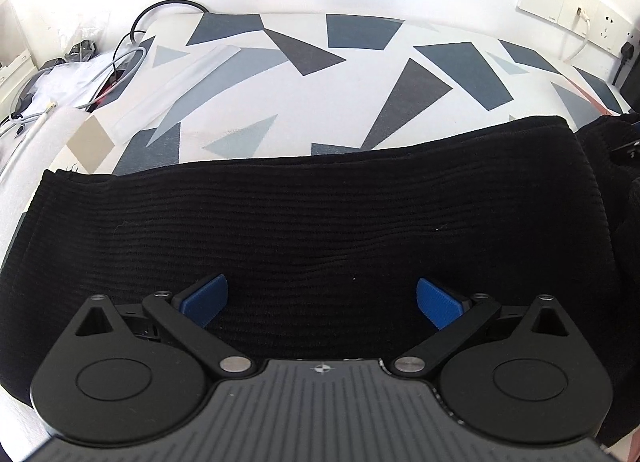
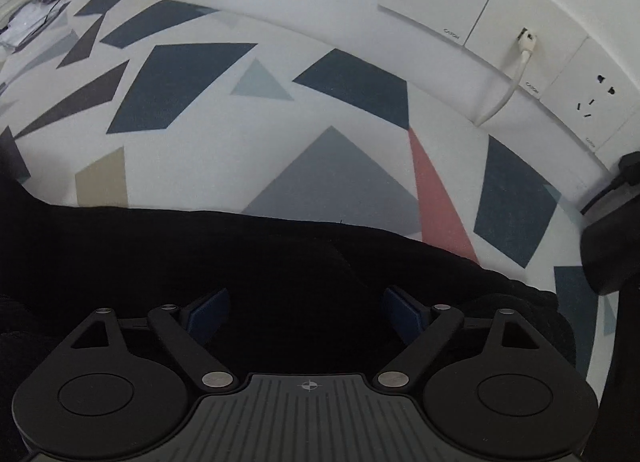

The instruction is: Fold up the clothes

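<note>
- Garment: black knit, lying flat on the patterned cloth, apparently part-folded; right end bunched.
- Left gripper: wide, empty, over garment.
- Right gripper: wide, empty, over garment's bunched end.
- Judgement: further folds remain.

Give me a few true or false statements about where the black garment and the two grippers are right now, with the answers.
1. The left gripper is open above the black garment. True.
2. The right gripper is clamped shut on a sleeve. False: its jaws stand wide apart, gripping nothing.
3. The garment lies on a cloth with geometric shapes. True.
4. The garment is red. False: it is black ribbed knit.
5. A white cable is plugged into a wall plate. True.
</note>
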Demonstrator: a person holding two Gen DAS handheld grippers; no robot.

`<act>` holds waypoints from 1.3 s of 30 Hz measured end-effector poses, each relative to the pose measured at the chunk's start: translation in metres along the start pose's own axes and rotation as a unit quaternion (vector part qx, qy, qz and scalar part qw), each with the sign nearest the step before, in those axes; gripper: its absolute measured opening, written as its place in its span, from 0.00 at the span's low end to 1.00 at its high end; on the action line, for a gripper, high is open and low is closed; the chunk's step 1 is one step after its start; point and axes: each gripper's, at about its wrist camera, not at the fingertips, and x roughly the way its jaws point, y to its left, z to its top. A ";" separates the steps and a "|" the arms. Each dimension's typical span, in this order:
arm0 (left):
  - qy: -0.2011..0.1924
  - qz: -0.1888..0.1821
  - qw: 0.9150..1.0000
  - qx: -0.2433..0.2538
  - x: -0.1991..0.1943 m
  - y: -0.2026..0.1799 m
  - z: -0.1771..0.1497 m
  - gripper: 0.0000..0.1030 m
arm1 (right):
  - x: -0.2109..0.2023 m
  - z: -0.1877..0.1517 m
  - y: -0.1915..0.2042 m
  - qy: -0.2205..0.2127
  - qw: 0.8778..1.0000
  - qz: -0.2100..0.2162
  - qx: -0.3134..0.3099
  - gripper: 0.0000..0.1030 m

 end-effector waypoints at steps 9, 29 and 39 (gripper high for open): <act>0.007 0.021 0.999 -0.025 0.006 -0.002 0.010 1.00 | -0.004 -0.009 -0.020 -0.043 0.997 0.029 0.052 0.28; -0.057 0.021 0.998 -0.022 0.061 -0.016 0.092 1.00 | -0.009 -0.079 -0.114 -0.072 0.952 -0.095 0.284 0.29; -0.061 0.033 0.997 -0.037 0.040 0.000 0.095 0.99 | -0.035 -0.075 -0.086 -0.109 0.950 -0.157 0.247 0.69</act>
